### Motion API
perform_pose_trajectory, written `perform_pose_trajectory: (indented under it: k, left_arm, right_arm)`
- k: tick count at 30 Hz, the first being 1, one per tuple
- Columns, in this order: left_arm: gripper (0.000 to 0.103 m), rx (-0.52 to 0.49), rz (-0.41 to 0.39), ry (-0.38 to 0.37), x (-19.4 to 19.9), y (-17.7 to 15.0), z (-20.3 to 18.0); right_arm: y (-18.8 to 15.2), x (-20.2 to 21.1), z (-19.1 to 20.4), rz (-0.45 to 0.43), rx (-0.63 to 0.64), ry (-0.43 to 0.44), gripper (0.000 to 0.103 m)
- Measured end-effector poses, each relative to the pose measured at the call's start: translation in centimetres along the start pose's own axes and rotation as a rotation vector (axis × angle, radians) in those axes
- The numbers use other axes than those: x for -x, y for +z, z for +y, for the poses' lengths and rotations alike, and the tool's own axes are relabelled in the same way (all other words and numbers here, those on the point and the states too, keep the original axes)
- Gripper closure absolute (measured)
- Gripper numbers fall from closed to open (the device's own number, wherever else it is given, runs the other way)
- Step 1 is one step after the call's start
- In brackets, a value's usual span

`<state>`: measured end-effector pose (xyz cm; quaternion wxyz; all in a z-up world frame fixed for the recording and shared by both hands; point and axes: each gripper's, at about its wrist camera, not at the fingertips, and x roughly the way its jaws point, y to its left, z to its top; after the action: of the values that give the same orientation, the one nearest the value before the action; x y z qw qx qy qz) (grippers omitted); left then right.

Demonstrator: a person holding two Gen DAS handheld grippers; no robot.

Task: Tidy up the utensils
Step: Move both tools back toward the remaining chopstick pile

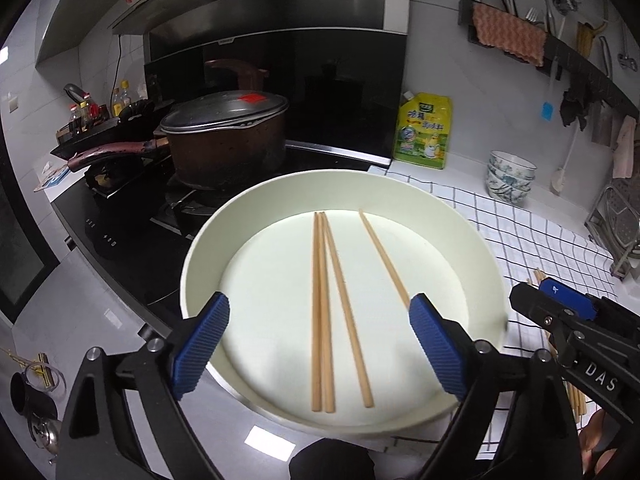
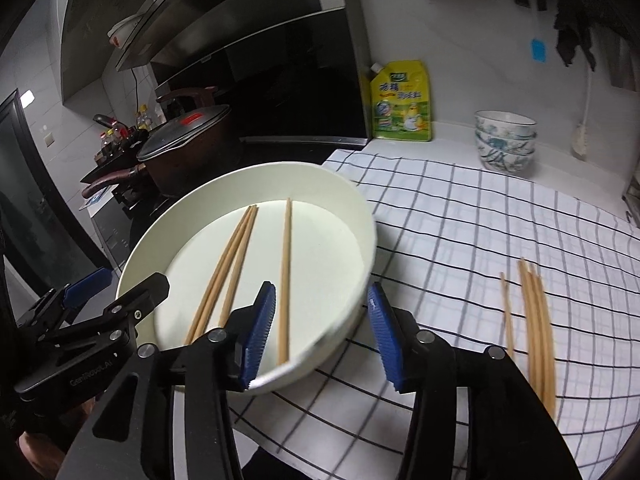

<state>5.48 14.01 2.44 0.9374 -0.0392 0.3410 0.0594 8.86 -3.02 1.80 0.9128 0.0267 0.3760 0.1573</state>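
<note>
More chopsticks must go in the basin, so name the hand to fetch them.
Right. The loose chopsticks lie on the checked cloth just right of the right tongs, which are open and empty; the left tongs hover over the basin.

The loose chopsticks (image 1: 540,276) on the checked cloth (image 1: 532,236) lie mostly hidden behind the right tool (image 1: 560,312); the pan's rim (image 2: 370,248) is motion-blurred.

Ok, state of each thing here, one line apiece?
Left claw: open, holding nothing.
Right claw: open, holding nothing.
White pan: holds four chopsticks.
Chopsticks in pan: lying flat, three together, one apart.
Chopsticks on cloth: loose, not yet in the pan.
Brown pot: lid on.
Bowls: stacked upright.
</note>
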Motion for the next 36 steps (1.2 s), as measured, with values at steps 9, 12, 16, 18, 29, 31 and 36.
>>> perform_pose_trajectory:
  k: [9, 12, 16, 18, 29, 31, 36]
  left_arm:
    - [0.008, -0.026, 0.002, -0.072, 1.9, -1.3, -4.1]
    - [0.007, -0.041, 0.013, -0.099, 2.2, -2.0, -6.0]
    - [0.007, -0.060, 0.034, -0.141, 2.3, -2.9, -8.4]
    - [0.007, -0.066, 0.041, -0.155, 2.2, -3.2, -9.6]
    - [0.007, -0.093, 0.090, -0.200, 1.2, -5.5, -15.9]
    - [0.007, -0.104, 0.099, -0.189, 0.7, -5.9, -16.6]
    - [0.007, -0.133, 0.140, -0.171, -0.7, -7.0, -18.0]
  right_arm:
    - [-2.6, 3.9, -4.8, -0.026, -0.054, -0.054, 0.037]
    - [-3.8, 5.1, -7.2, -0.027, -0.090, -0.088, 0.036]
    - [-5.5, 6.3, -10.8, -0.011, -0.138, -0.145, 0.035]
    - [-6.2, 6.9, -12.4, -0.006, -0.150, -0.170, 0.035]
    - [-8.7, 5.9, -18.4, 0.075, -0.149, -0.284, 0.035]
    - [-9.0, 4.9, -19.0, 0.102, -0.149, -0.290, 0.035]
    - [-9.1, 2.9, -19.6, 0.138, -0.122, -0.303, 0.035]
